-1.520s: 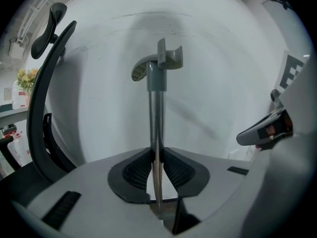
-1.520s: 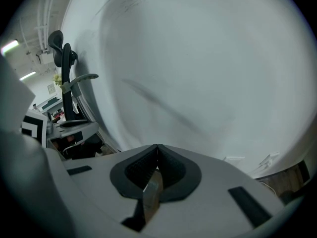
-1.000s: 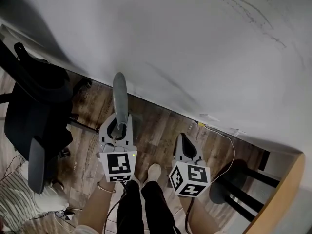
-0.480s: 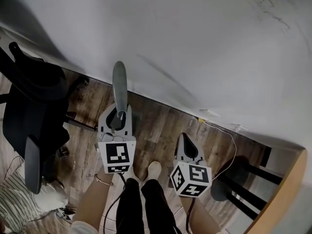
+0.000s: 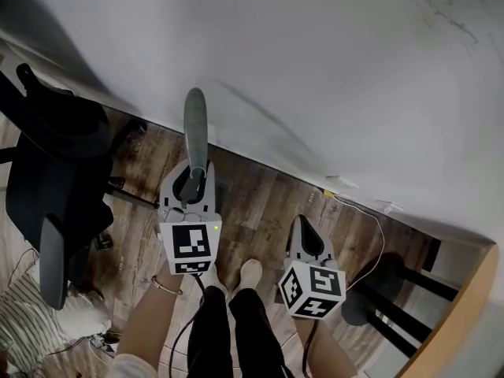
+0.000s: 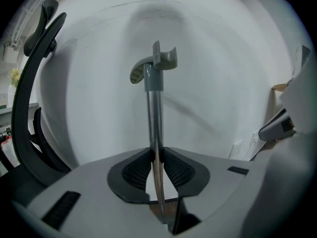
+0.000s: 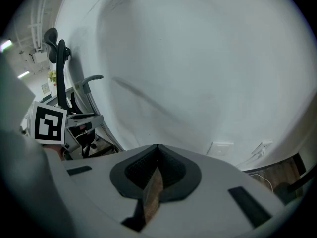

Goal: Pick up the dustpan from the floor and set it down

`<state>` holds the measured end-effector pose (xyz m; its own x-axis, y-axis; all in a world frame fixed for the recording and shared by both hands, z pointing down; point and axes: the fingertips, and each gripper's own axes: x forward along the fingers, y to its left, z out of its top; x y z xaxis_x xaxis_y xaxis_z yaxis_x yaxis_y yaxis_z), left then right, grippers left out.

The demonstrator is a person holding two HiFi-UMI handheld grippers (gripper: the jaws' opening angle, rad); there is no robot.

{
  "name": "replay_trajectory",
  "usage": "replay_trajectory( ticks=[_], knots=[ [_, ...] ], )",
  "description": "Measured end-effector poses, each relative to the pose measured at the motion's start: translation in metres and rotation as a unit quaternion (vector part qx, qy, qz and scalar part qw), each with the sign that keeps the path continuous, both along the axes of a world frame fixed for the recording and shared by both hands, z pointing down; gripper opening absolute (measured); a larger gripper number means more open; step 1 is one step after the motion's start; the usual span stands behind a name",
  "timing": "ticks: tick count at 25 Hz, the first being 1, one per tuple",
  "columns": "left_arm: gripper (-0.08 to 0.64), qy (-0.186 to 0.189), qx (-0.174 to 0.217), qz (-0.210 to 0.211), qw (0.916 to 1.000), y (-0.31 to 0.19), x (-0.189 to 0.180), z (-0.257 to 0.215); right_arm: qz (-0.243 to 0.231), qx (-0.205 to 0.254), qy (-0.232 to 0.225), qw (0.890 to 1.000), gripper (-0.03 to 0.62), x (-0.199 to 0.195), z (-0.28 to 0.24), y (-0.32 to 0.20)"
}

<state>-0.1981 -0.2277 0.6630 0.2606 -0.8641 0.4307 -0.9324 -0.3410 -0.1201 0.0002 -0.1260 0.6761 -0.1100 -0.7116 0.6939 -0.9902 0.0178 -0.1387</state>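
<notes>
Two grippers over the floor, close to the wall

The left gripper [image 5: 191, 186] is on the left and the right gripper [image 5: 304, 228] is on the right, well apart, both above the floor [image 5: 252, 207]. The dustpan handle [image 5: 194, 128] sits between the left gripper's jaws and sticks out past them, in front of the wall [image 5: 331, 69]. The wall is behind both grippers. A chair [image 5: 55, 164] stands to the left of the left gripper. A cable [image 5: 372, 239] lies on the floor to the right of the right gripper, near the wall. The person's foot [image 5: 249, 275] is on the floor between the two grippers. A table edge [image 5: 461, 313] is in the far right corner.
</notes>
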Motion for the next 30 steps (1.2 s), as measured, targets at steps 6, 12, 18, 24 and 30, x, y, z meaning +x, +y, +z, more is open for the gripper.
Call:
replay_trajectory(
  ticks=[6,12,18,24,30],
  knots=[
    [0.091,0.001,-0.008,-0.007,0.9999,0.000,0.000,0.001,-0.001,0.002,-0.001,1.000,0.032,0.001,-0.003,-0.001],
    [0.117,0.014,-0.026,0.000,0.9996,-0.007,-0.002,0.004,0.000,0.002,0.001,1.000,0.032,-0.001,-0.007,-0.007],
    [0.166,0.014,-0.033,0.005,0.9994,0.000,0.000,0.001,-0.006,0.010,-0.002,1.000,0.032,-0.003,-0.016,-0.007],
    [0.190,0.018,-0.048,-0.007,0.9987,0.011,-0.006,-0.005,-0.018,0.024,-0.005,1.000,0.032,-0.008,-0.034,-0.011],
    [0.189,0.047,-0.066,-0.023,0.9964,0.041,-0.010,-0.042,-0.023,0.038,-0.004,0.999,0.032,-0.010,-0.078,-0.005]
  ],
)
